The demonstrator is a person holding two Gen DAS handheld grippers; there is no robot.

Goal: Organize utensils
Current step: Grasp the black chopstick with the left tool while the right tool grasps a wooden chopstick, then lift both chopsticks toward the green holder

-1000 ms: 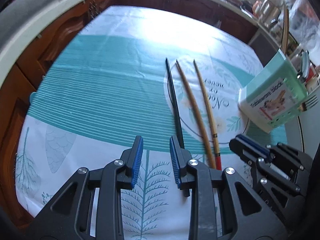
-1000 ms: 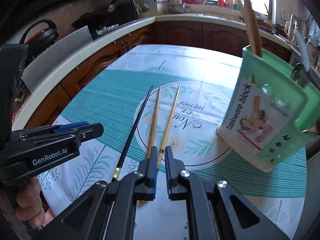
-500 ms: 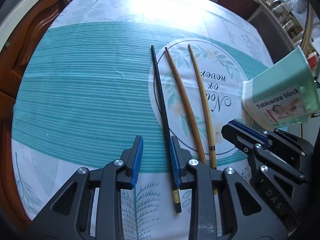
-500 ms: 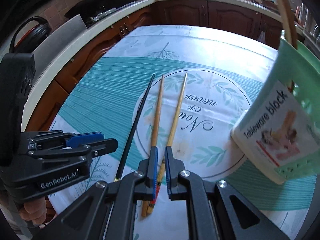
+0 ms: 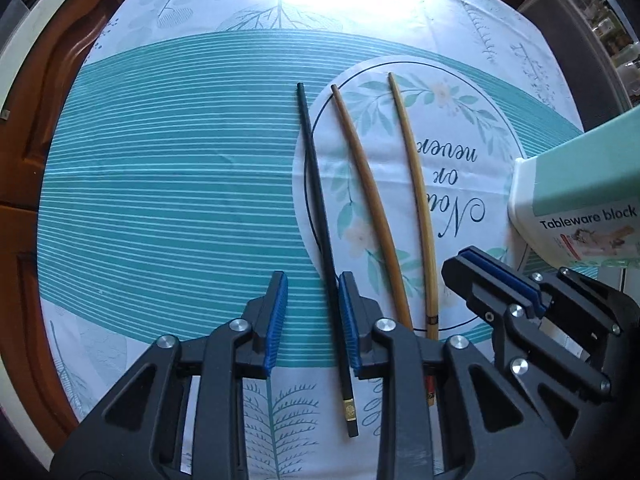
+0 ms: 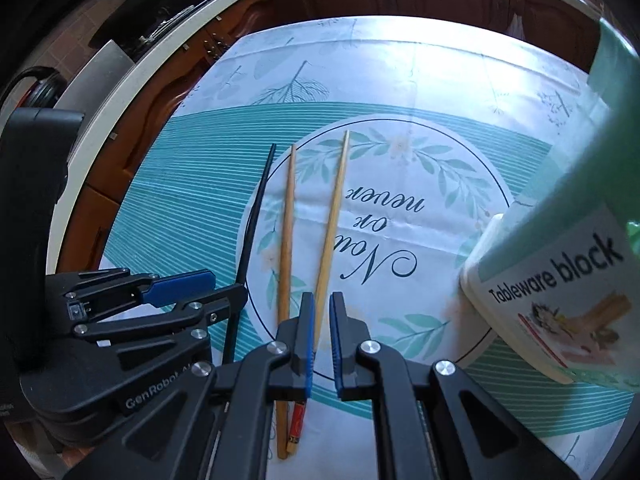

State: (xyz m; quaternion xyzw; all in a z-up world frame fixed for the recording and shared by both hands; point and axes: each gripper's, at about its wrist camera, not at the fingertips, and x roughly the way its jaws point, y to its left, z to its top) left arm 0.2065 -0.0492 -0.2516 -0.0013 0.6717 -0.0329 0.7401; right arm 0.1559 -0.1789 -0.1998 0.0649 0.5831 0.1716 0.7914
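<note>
Standing on the worktop (image 5: 180, 200), the mint-green plastic tableware holder (image 6: 560, 280) hides its contents; left claw (image 5: 312, 312) closing around the flat-lying thin black chopstick (image 5: 316, 184), right claw (image 6: 322, 340) together, empty

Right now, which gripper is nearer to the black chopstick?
Left. The left gripper straddles the black chopstick, jaws closing. The right gripper hangs over the two wooden chopsticks beside it.

Left claw (image 5: 312, 316) closing; right claw (image 6: 322, 344) nearly shut.
</note>
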